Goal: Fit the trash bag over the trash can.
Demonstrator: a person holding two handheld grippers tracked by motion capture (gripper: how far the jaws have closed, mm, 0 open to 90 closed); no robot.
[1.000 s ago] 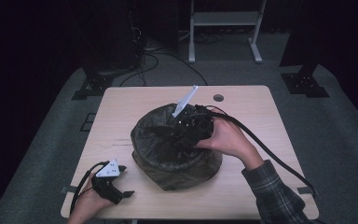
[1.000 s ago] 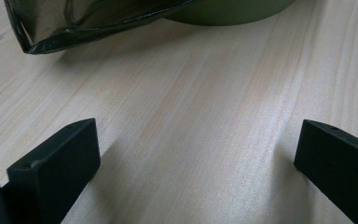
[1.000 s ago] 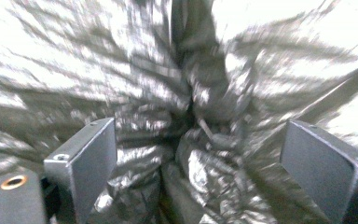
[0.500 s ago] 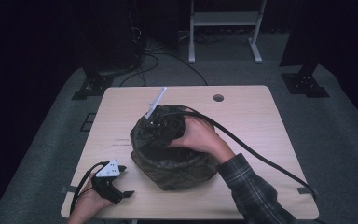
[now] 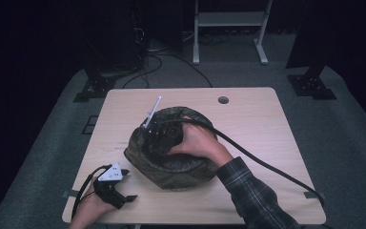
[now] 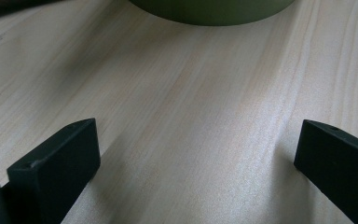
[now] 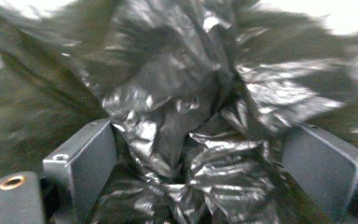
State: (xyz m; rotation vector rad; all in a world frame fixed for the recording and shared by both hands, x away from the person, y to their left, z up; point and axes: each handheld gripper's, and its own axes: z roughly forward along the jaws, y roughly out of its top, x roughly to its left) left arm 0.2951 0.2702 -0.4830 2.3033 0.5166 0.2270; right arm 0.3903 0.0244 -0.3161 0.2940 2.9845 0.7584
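bin [image 5: 171, 169] mid-table, black bag [image 7: 186, 140] crumpled inside, right gripper [image 5: 164, 133] sunk in it, largely hidden by hand, jaws apart around blurred folds, perhaps touching, left gripper [image 5: 116, 193] resting near table [image 5: 257, 124] edge, jaws wide apart

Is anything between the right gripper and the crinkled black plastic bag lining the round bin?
Nothing visible: the right gripper has its jaws open with the crinkled black plastic bag bunched directly between them.
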